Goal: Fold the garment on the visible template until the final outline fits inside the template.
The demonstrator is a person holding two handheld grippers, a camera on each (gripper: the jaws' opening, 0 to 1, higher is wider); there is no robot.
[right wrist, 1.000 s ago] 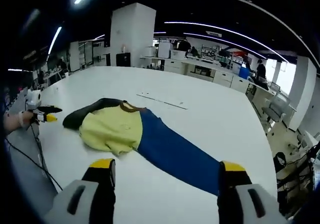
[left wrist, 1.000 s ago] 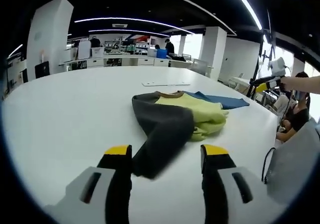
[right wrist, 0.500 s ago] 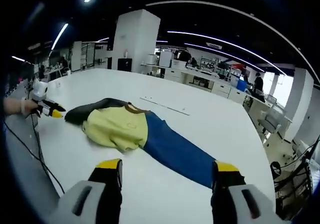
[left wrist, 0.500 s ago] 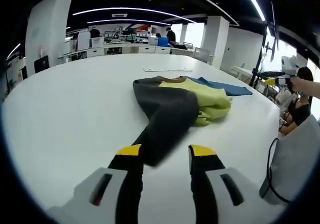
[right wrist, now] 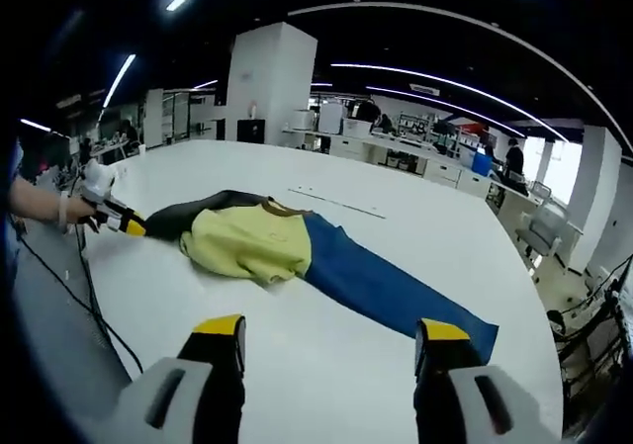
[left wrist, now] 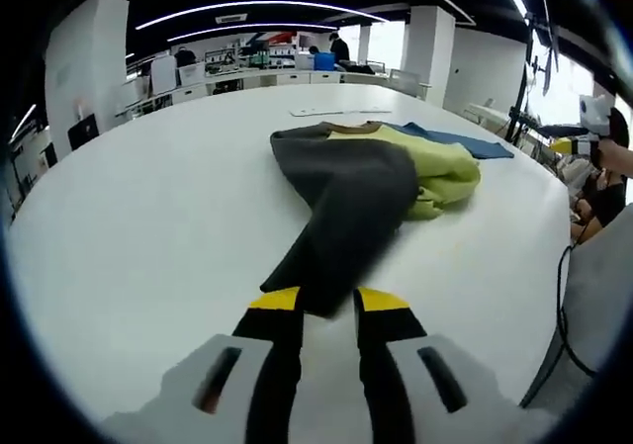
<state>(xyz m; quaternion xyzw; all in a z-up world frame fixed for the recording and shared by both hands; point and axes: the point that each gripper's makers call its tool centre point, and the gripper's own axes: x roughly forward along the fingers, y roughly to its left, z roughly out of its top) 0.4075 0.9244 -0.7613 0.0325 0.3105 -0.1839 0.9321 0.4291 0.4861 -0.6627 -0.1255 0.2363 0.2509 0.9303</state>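
A garment lies bunched on the white table (left wrist: pixel 129 217), with a yellow-green body (left wrist: pixel 435 167), a brown collar, a long grey sleeve (left wrist: pixel 346 207) and a long blue sleeve (right wrist: pixel 386 286). In the left gripper view the grey sleeve runs toward me and its cuff sits between the nearly closed jaws of my left gripper (left wrist: pixel 327 302). The right gripper view shows that left gripper (right wrist: pixel 124 223), held by a hand, at the grey sleeve's end. My right gripper (right wrist: pixel 331 330) stands open above the table, near the blue sleeve's cuff (right wrist: pixel 465 327) and not touching it.
A thin pale strip (right wrist: pixel 341 203) lies flat on the table beyond the garment. The right gripper (left wrist: pixel 579 145), held by a hand, shows at the table's far right edge. Cables (right wrist: pixel 79 296) hang off the near edge. Desks, pillars and people fill the background.
My left jaws have narrowed from wide open onto the grey sleeve's cuff as the gripper moved in. The right gripper has shifted closer to the blue sleeve's end.
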